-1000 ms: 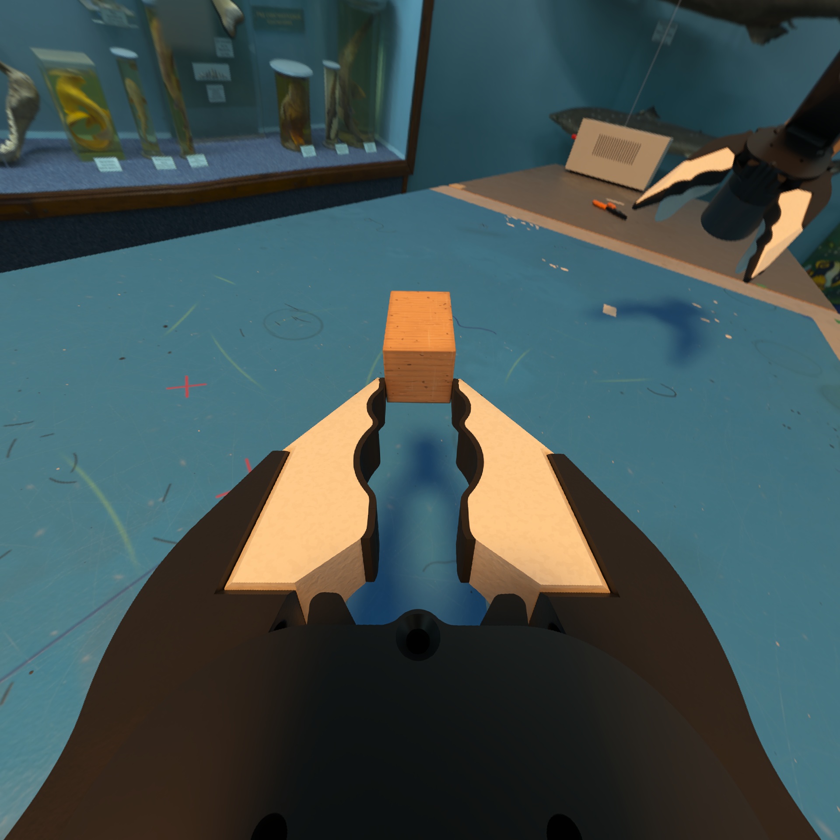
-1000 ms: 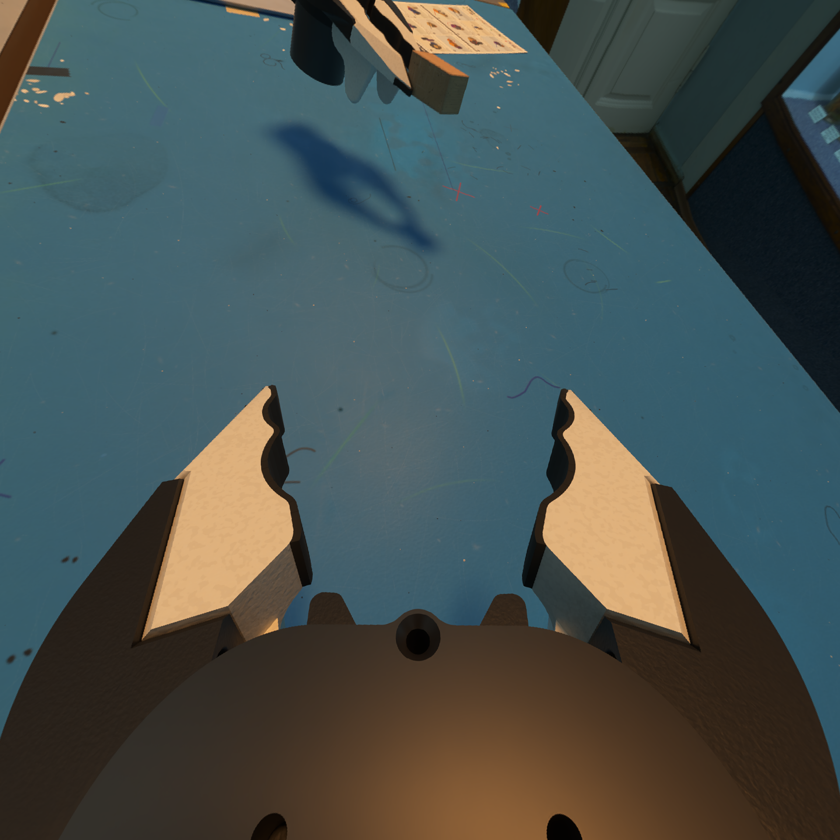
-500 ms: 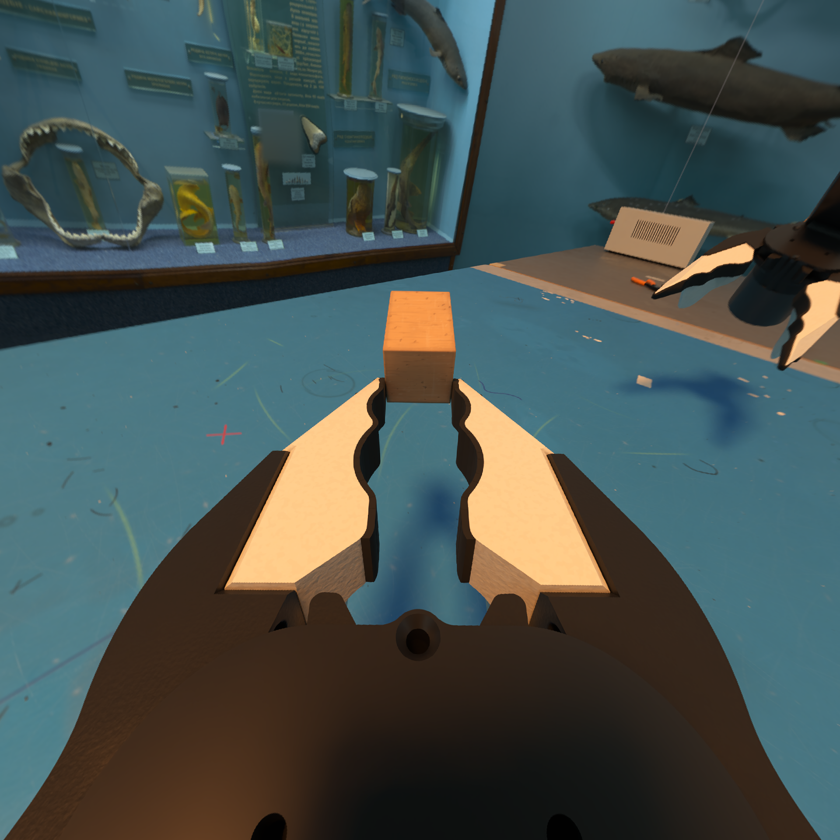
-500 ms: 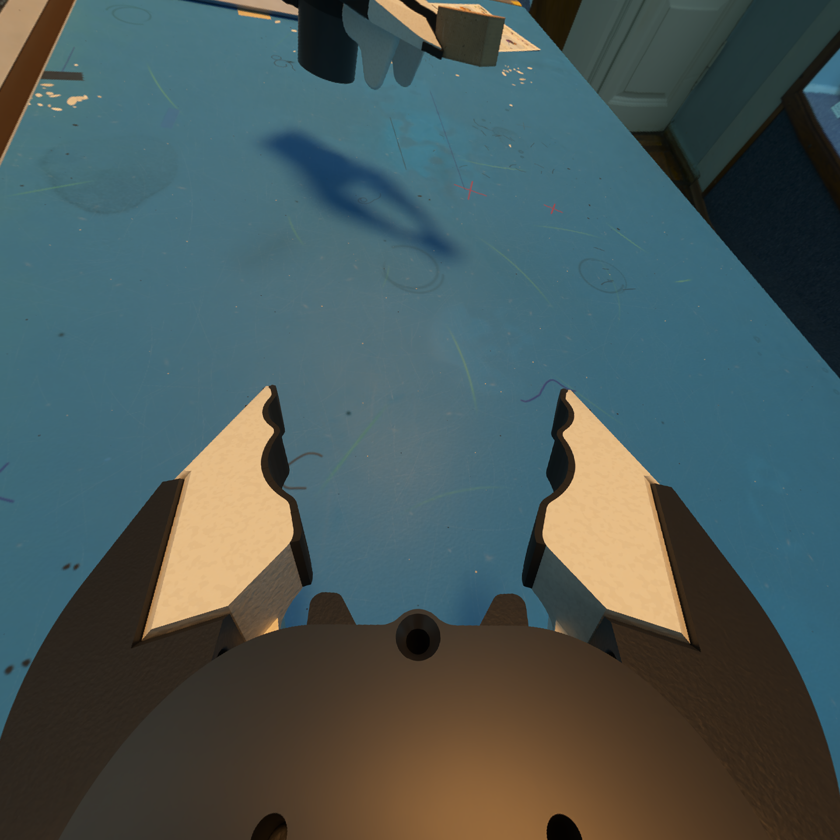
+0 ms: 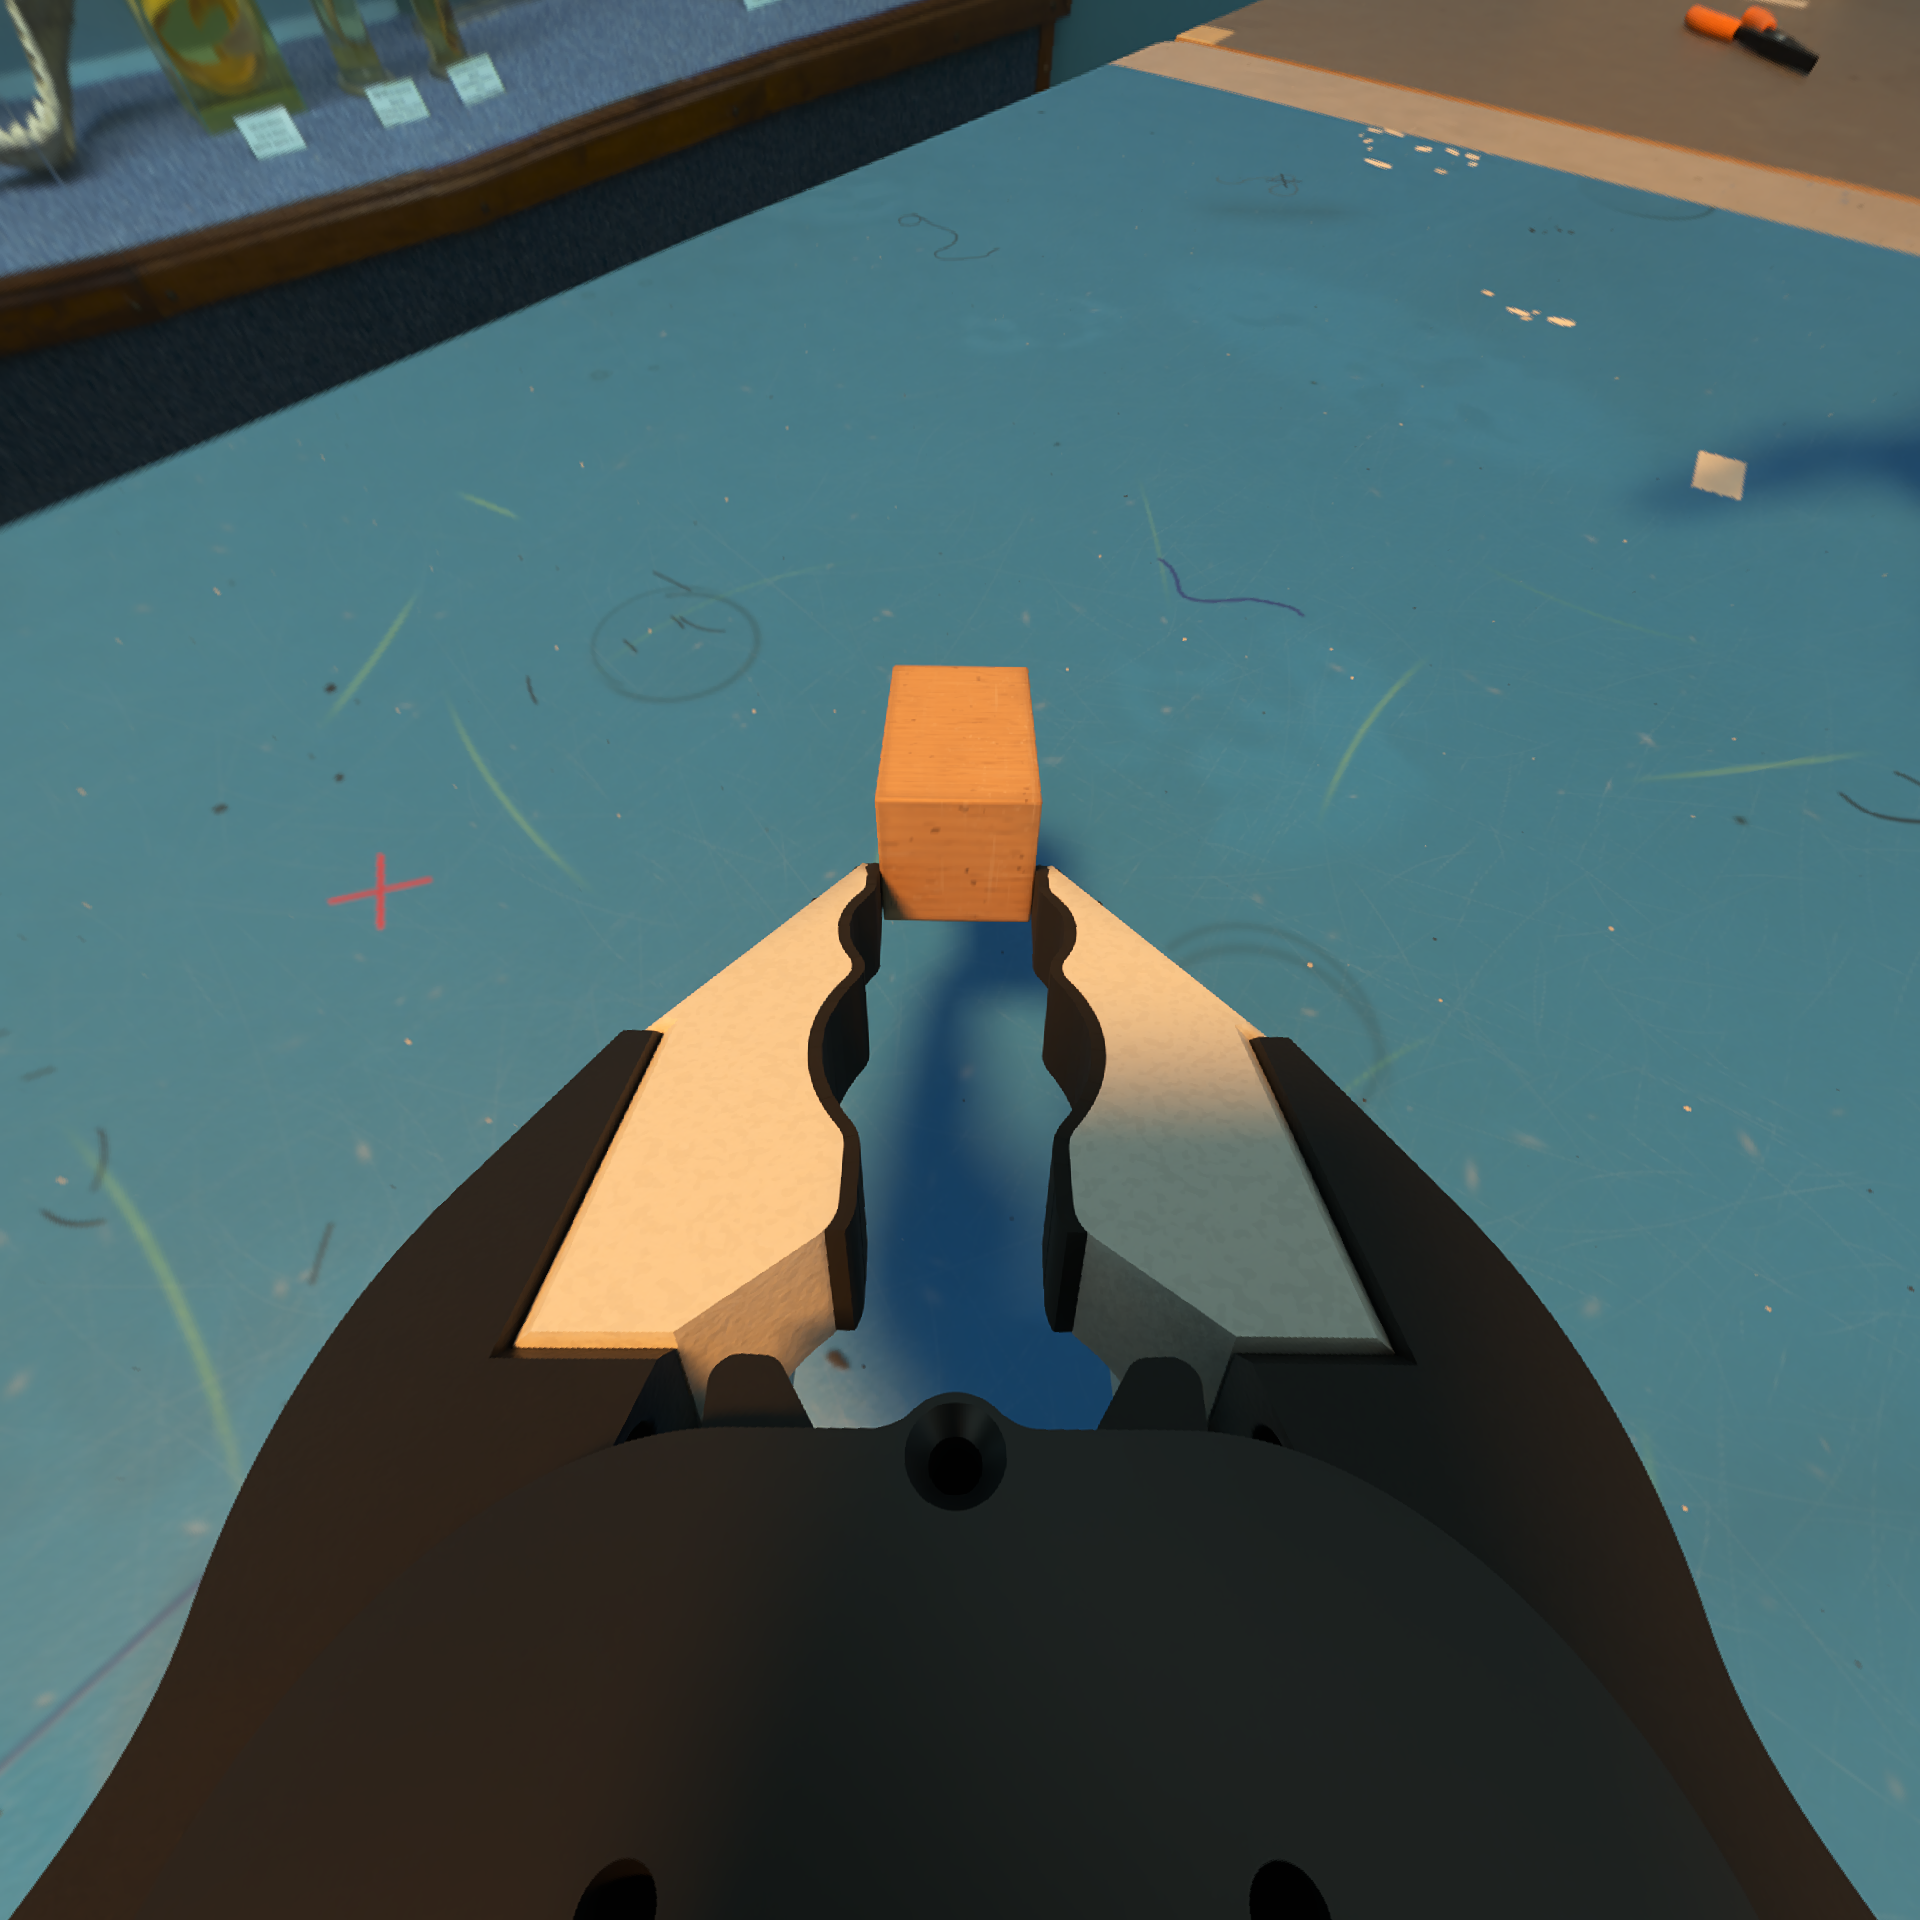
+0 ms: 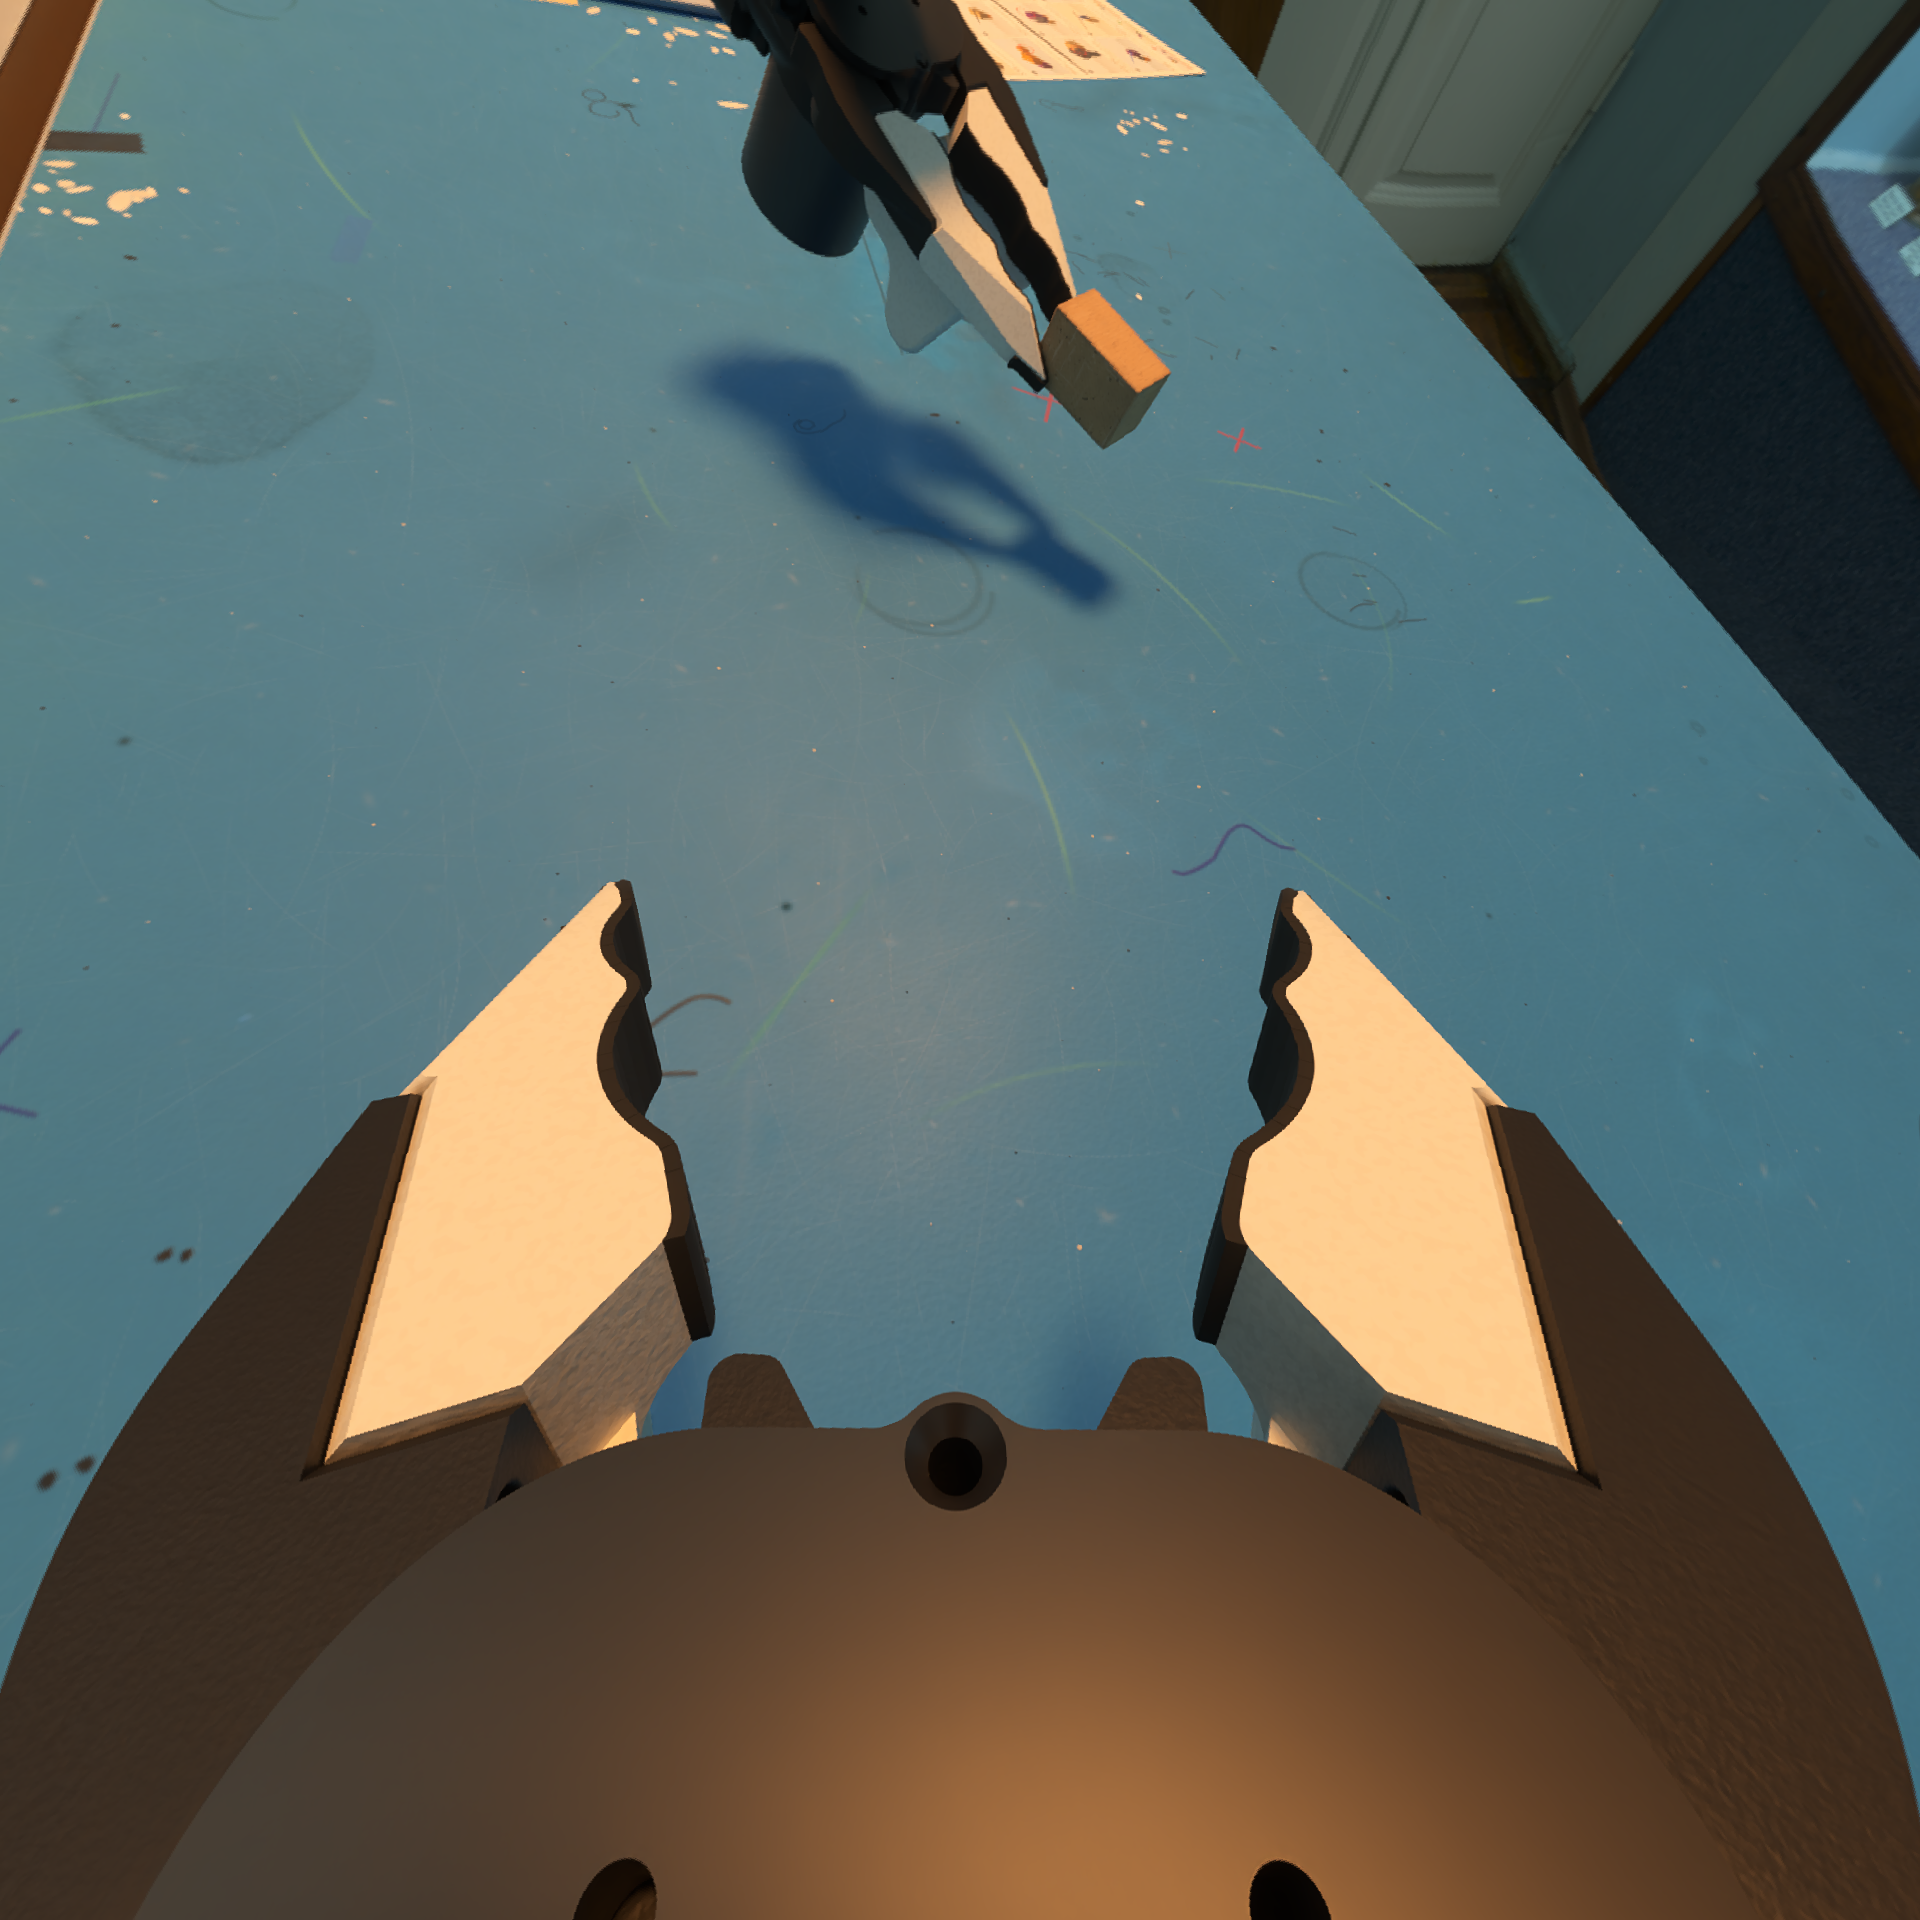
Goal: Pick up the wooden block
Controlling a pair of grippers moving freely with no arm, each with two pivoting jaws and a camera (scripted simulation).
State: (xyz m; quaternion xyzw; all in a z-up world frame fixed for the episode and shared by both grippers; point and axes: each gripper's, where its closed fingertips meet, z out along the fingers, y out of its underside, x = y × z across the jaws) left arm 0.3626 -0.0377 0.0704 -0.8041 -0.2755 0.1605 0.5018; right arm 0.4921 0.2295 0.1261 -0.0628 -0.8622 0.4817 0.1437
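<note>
Tilted downward since half a second ago, the left gripper [image 5: 957, 894] keeps the orange rectangular wooden block [image 5: 957, 795] clamped at its fingers' tips — lifted clear above the scuffed blue tabletop [image 5: 1351, 416]; the right gripper [image 6: 954, 904] is held spread wide, empty.

Matt wooden block [image 5: 957, 800], scuffed tabletop [image 5: 1351, 436]

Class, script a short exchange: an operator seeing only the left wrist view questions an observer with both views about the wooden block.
Operator: Is the wooden block off the table?
Observer: Yes. The right wrist view shows it hanging above the surface, its shadow lying apart from it.
Operator: What about the right gripper?
Observer: It is open and empty, pointing toward the left gripper.
</note>
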